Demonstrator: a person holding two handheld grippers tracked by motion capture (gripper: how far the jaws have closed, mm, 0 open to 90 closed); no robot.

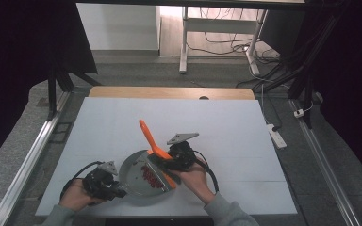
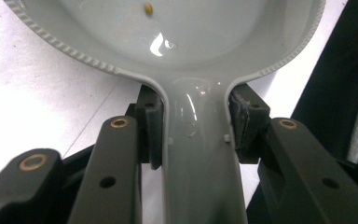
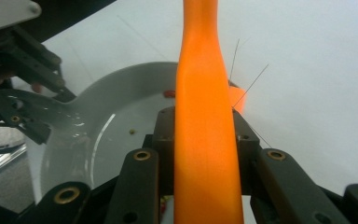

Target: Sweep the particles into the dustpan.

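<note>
White board point(image 1: 122, 117) covers the table in the high view, where a grey dustpan point(image 1: 139, 181) near its front edge holds red bits point(image 1: 149, 176); the left gripper point(image 1: 118, 190) meets the pan's handle, and the right gripper point(image 1: 169, 157) holds an orange brush point(image 1: 149, 138) over the pan. Left gripper view: both jaws are clamped on the grey handle point(image 2: 198, 163), and one small yellow speck point(image 2: 148, 8) lies inside the pan. Right gripper view: both jaws are clamped on the orange handle point(image 3: 205, 140), with the pan point(image 3: 112, 116) beyond; no legible writing is visible.
</note>
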